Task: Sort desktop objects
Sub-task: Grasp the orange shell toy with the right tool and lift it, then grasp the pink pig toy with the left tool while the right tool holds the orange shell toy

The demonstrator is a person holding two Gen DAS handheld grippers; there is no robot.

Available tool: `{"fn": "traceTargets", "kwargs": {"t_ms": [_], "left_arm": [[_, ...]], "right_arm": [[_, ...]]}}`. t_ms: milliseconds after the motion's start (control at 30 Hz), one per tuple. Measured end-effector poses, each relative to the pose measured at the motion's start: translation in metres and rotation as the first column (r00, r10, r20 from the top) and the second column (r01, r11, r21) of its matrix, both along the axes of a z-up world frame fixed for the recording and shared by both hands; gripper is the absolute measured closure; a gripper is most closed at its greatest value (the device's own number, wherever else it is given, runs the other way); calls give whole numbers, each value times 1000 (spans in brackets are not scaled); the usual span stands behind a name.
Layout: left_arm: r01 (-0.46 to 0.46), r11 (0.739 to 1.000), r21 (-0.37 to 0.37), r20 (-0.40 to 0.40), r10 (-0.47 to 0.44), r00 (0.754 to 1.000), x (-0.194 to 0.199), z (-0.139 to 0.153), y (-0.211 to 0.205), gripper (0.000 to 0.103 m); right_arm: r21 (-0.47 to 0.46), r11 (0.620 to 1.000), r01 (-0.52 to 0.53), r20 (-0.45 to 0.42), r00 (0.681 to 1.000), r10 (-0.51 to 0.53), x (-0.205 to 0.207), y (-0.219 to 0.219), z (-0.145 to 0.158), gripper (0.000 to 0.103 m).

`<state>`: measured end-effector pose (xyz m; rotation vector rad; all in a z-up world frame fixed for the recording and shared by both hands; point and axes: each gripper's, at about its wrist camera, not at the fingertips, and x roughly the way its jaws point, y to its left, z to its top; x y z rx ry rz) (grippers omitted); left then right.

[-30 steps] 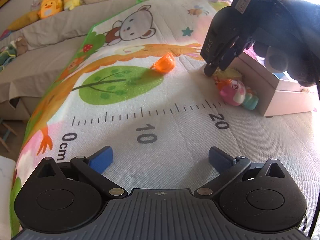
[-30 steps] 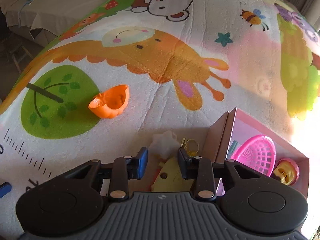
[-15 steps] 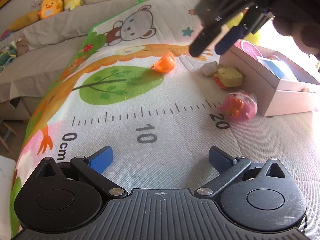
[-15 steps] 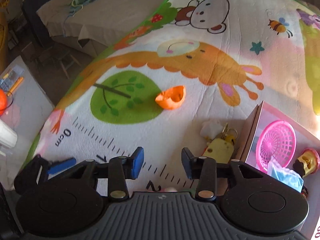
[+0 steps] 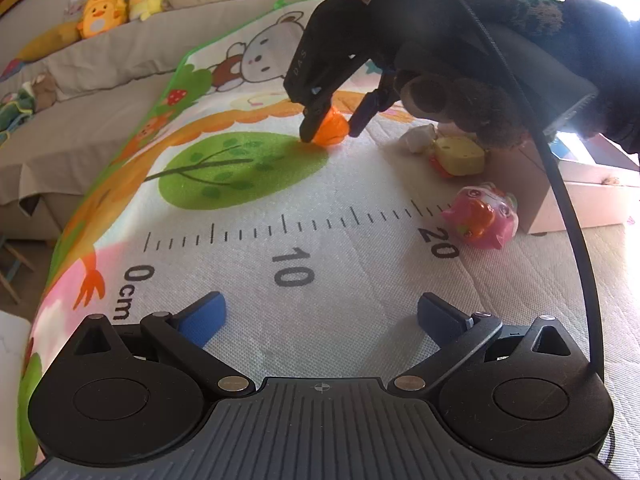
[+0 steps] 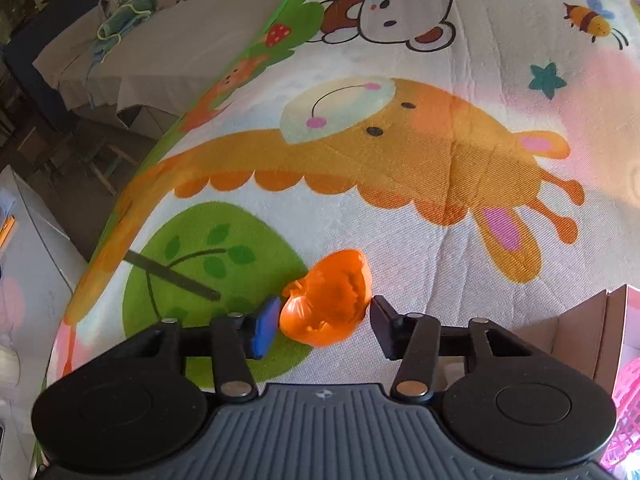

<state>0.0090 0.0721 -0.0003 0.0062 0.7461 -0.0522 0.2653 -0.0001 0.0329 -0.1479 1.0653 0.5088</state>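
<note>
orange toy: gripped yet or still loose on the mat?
Loose. Orange toy sits between the closing right gripper fingers; a gap shows at the right pad.

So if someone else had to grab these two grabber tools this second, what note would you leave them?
Right gripper: jaws closing around the orange toy on the play mat; not clearly clamped yet.
Left gripper: open, empty, low over the mat's ruler print.
Box: at the mat's right side, with a pink basket inside.
Still loose on the mat: pink toy, yellow toy, small white piece.
Left: finish gripping the orange toy, probably box it, then the others.
</note>
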Motion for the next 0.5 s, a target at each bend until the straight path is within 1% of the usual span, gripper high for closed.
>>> {"fn": "traceTargets", "kwargs": {"t_ms": [100,200,267,300,367,433,500], "left_arm": [[0,1000,0,0,0,1000,0,0,0,0],[-2,1000,2,1,2,1000,0,0,-1,0],[-5,1000,6,-1,5,1000,1,1,-2,0],[-6,1000,4,-3,6,1000,1,2,-4,0],[27,999,-27,-8,-28,1000,3,5,-11,0],[80,995,-55,1,-80,997,4,11,-25,0],[135,990,-46,34,-133,991,7,18,-43,0]], "right_arm": [[54,998,-24,41,999,22,-29,-22,23,58],[145,988,-46,80,996,35,-76,-65,55,58],[172,984,-51,123,992,30,-111,-100,68,58],[168,985,-49,155,988,22,-129,-116,72,58],[138,990,-31,209,978,2,-164,-149,71,58],[89,996,4,242,970,-25,-191,-176,63,58],[25,999,44,266,963,-49,-212,-196,49,58]]}}
